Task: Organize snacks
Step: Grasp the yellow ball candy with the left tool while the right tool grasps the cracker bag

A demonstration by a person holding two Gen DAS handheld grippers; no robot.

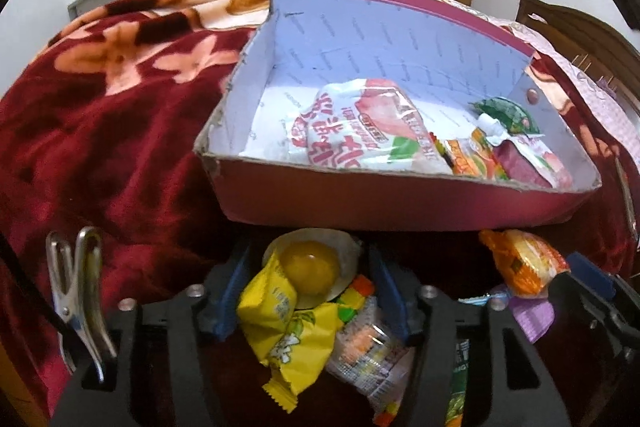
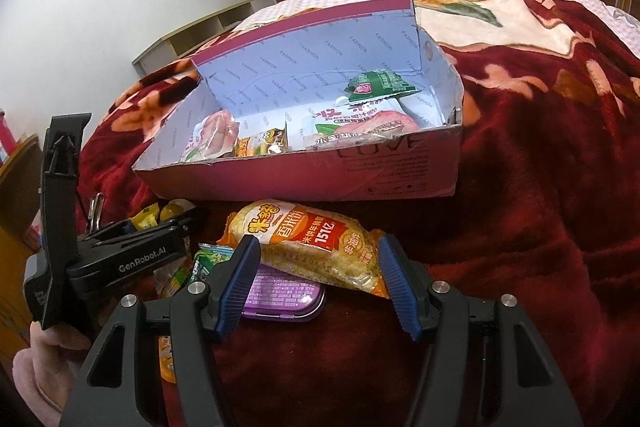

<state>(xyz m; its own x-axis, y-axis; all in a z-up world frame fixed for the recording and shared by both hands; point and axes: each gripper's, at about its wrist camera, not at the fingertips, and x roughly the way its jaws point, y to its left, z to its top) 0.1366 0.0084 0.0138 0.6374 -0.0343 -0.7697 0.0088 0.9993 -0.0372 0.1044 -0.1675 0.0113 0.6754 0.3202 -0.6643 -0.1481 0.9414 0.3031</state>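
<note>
While the left gripper (image 1: pixel 308 291) hangs with its blue pads spread wide around a small heap of snacks, nothing is clamped: a jelly cup (image 1: pixel 310 269) with a yellow centre, a yellow packet (image 1: pixel 286 331) and a clear wrapped sweet pack (image 1: pixel 370 351) lie loose between the fingers on the red floral blanket (image 1: pixel 100 131) of the bed. Just beyond stands the pink cardboard box (image 1: pixel 360 199), its near wall hiding the lower edges of the pouches inside; a white and red pouch (image 1: pixel 352 123) and a green packet (image 1: pixel 506 113) show above the rim. The right gripper (image 2: pixel 318 281) is likewise wide open, its pads flanking an orange rice cracker pack (image 2: pixel 308 245) without visibly pressing it; whether they touch the wrapper cannot be told. That pack lies partly over a purple tray (image 2: pixel 280 297), most of which is covered. A green wrapper (image 2: pixel 212 255) to the left is half hidden by the other gripper's body, and print on the box's contents is too blurred to read.
</note>
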